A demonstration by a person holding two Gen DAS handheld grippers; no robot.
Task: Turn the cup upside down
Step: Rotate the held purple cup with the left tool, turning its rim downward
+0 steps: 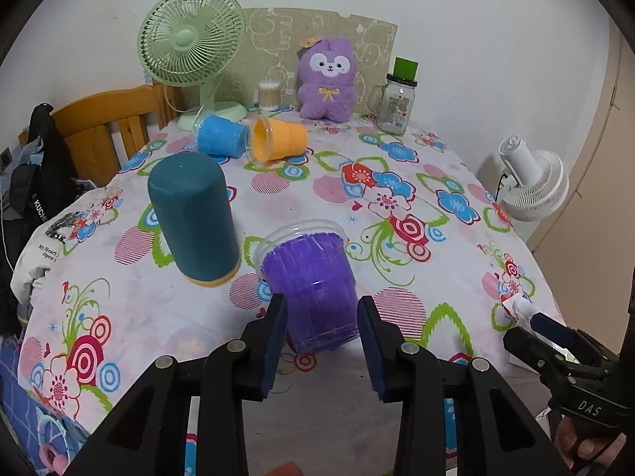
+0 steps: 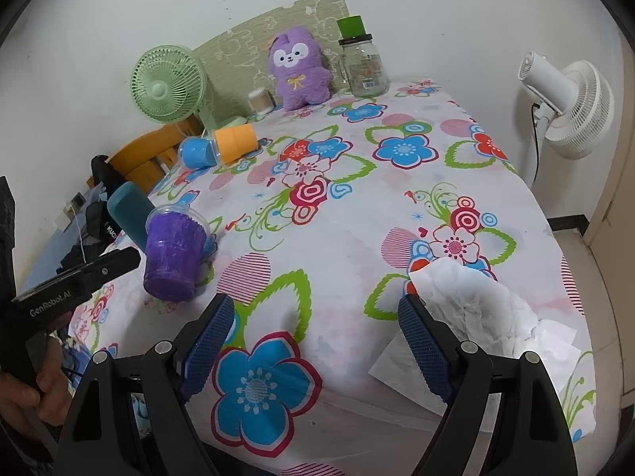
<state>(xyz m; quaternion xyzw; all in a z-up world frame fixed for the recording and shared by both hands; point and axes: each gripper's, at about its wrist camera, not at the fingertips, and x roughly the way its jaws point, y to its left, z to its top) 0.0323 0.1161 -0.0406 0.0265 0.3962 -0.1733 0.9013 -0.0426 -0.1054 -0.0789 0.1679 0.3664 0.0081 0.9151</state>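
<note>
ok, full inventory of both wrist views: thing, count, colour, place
purple cup: 1, clear with purple filling, near table edge, between the left jaws, contact unclear
teal cylinder: 1, teal with yellow base, upright beside the purple cup
blue cup: 1, blue, on its side, far left
orange cup: 1, orange, on its side, against the blue cup
green fan: 1, pale green, far left corner
plush toy: 1, purple, at the back wall
glass jar: 1, clear, green lid, right of the plush toy
cotton swab tub: 1, clear, back
tissue: 1, white, crumpled, near right edge
white fan: 1, white, off the table, right
tablecloth: 1, floral
left gripper: 1, black with blue pads, open
right gripper: 1, same, open, empty
</note>
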